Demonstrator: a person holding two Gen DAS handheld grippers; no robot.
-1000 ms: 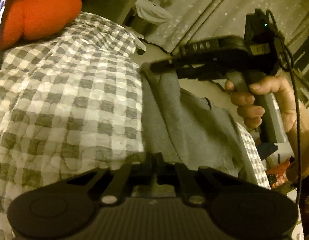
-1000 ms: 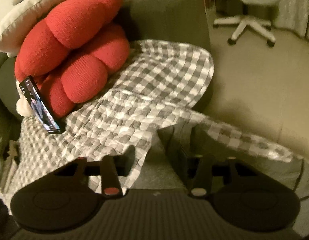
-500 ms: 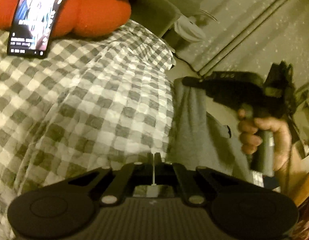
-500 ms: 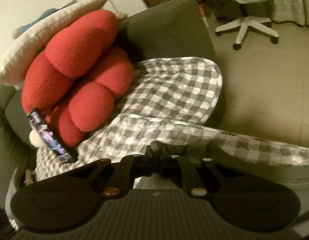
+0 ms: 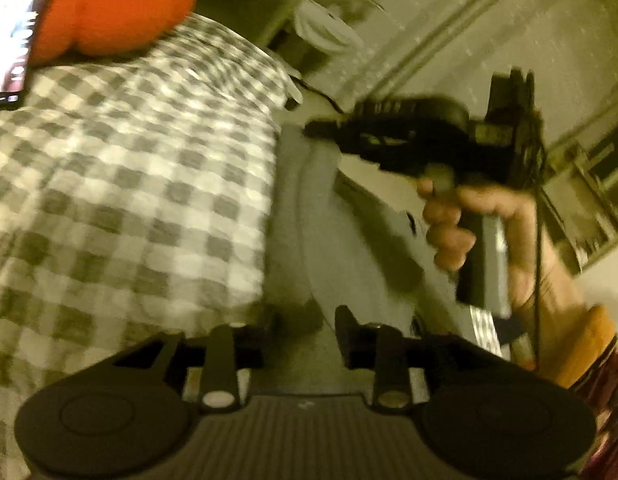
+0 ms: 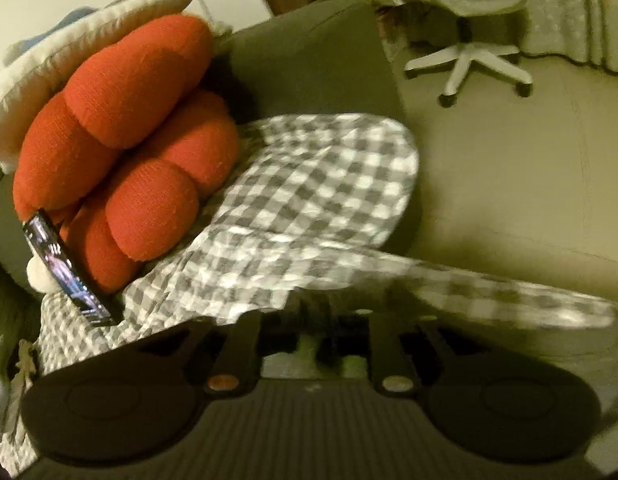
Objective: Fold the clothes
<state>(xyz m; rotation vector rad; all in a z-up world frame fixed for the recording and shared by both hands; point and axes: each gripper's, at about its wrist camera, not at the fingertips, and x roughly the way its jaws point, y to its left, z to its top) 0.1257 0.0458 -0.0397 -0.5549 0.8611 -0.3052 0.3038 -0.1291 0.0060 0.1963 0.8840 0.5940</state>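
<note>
A grey garment (image 5: 341, 248) hangs down beside the checked blanket (image 5: 129, 184) that covers the sofa. In the left wrist view my right gripper (image 5: 313, 130), held by a hand (image 5: 469, 220), is shut on the garment's top edge. My left gripper (image 5: 307, 322) is open at the garment's lower part, its fingers apart with grey cloth showing between them. In the right wrist view the right gripper (image 6: 313, 316) has its fingers drawn together over the blanket's edge (image 6: 329, 184); the garment is almost hidden there.
A red knotted cushion (image 6: 141, 132) and a lit phone (image 6: 65, 272) lie at the sofa's back left. The sofa armrest (image 6: 309, 72) is behind the blanket. A white office chair (image 6: 469, 20) stands on the bare floor to the right, with curtains behind.
My left gripper was shut on the garment's lower edge and has now opened. My right gripper went from open to shut on the top edge and stays shut.
</note>
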